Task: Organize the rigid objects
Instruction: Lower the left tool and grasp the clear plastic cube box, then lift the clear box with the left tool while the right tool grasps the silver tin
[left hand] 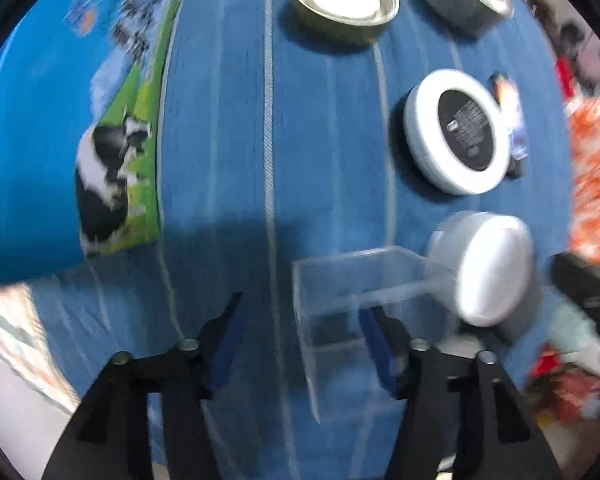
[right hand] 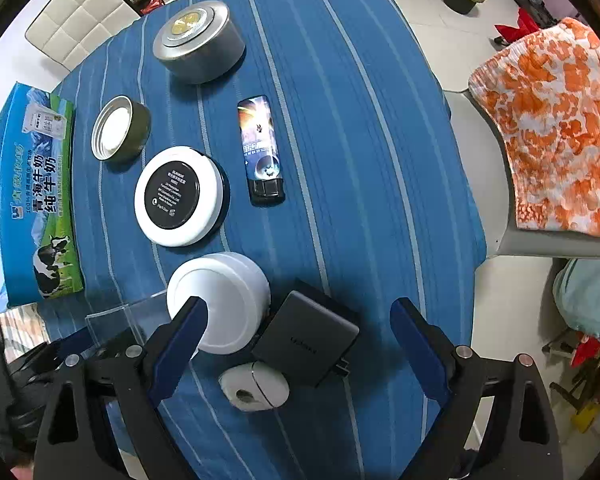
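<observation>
Right wrist view: right gripper (right hand: 296,320) spread wide above dark grey square charger (right hand: 306,342), near the striped blue tablecloth's (right hand: 340,120) front edge. White round jar (right hand: 220,300) touches it; clear acrylic box (left hand: 340,300) alongside. Left gripper (left hand: 300,320) spread, one finger (left hand: 374,340) inside the box.

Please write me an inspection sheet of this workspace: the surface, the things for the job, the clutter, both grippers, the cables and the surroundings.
Surface: blue striped tablecloth over a table.
Job's things: silver tin, green tin, white round case with a black label, white jar, lighter, dark charger, small white device, clear plastic box.
Clutter: milk carton at the table edge.
Grippers: left gripper open, one finger at the clear box; right gripper open above the charger, holding nothing.
Cables: nothing seen.
Surroundings: orange-and-white cloth over a chair, tiled floor.
</observation>
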`<state>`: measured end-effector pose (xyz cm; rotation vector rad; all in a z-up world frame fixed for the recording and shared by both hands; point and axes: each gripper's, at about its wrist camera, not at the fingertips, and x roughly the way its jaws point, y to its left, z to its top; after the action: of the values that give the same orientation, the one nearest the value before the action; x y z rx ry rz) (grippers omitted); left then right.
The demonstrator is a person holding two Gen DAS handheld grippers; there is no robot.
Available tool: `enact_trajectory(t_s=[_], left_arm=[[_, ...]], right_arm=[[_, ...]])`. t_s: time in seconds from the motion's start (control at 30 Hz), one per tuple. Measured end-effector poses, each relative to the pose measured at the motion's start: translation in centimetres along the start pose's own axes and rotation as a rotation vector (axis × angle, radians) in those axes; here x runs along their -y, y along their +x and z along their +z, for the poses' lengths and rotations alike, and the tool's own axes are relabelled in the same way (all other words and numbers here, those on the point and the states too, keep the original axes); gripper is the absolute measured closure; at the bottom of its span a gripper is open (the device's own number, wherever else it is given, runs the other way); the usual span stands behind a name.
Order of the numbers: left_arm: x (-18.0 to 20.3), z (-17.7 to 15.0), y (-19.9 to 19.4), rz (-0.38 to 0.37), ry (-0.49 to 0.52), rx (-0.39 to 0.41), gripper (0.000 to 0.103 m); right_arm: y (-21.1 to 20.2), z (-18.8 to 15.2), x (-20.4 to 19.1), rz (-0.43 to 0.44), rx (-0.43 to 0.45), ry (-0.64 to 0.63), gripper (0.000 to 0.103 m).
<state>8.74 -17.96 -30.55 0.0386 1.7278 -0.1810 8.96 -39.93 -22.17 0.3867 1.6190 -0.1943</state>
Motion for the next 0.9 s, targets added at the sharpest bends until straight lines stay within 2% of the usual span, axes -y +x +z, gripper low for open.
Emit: enact_trajectory(t_s=[0.03, 0.07, 0.23, 0.33, 0.43, 0.47, 0.6, 0.73, 0.9], left_arm=[[-0.4, -0.5, -0.7, -0.020, -0.010, -0.003, 0.031], [-0.7, -1.1, -1.4, -0.029, -0.010, -0.002, 0.028], [-1.3, -2.7, -4.8, -0.098, -0.039, 0.012, 0.027], [-0.3, -2.2, -4.3, -0.082, -0.023, 0.016, 0.027], [0.1, -2.3, -3.4, -0.090, -0.006, 0.005, 0.012], [0.3, -2.5, -3.3, -0.093, 0.005, 0.004, 0.010], [-0.3, -2.1, -3.5, -0.106, 0.001, -0.040, 0.012], [-0.9, -1.0, -4.4, -0.108, 0.003, -0.012, 0.011], [-1.4, 0.8, -1.7, -0.077, -0.006, -0.057, 0.009]], right_arm=[[-0.1, 0.0, 0.2, 0.009, 0.003, 0.006, 0.008], [-0.4, -0.1, 0.3, 0.015, 0.008, 0.015, 0.008], [-0.8, 0.0, 1.0, 0.026, 0.012, 0.047, 0.008], [-0.7, 0.0, 1.5, 0.014, 0.011, 0.052, 0.008], [-0.5, 0.2, 2.1, 0.014, 0.009, 0.073, 0.008], [-0.5, 0.3, 2.2, 0.016, 0.003, 0.076, 0.008], [-0.8, 0.4, 2.4, 0.014, 0.012, 0.077, 0.008], [-0.3, 0.6, 2.2, 0.014, 0.002, 0.075, 0.008], [-0.1, 1.2, 1.4, 0.019, 0.005, 0.065, 0.008]])
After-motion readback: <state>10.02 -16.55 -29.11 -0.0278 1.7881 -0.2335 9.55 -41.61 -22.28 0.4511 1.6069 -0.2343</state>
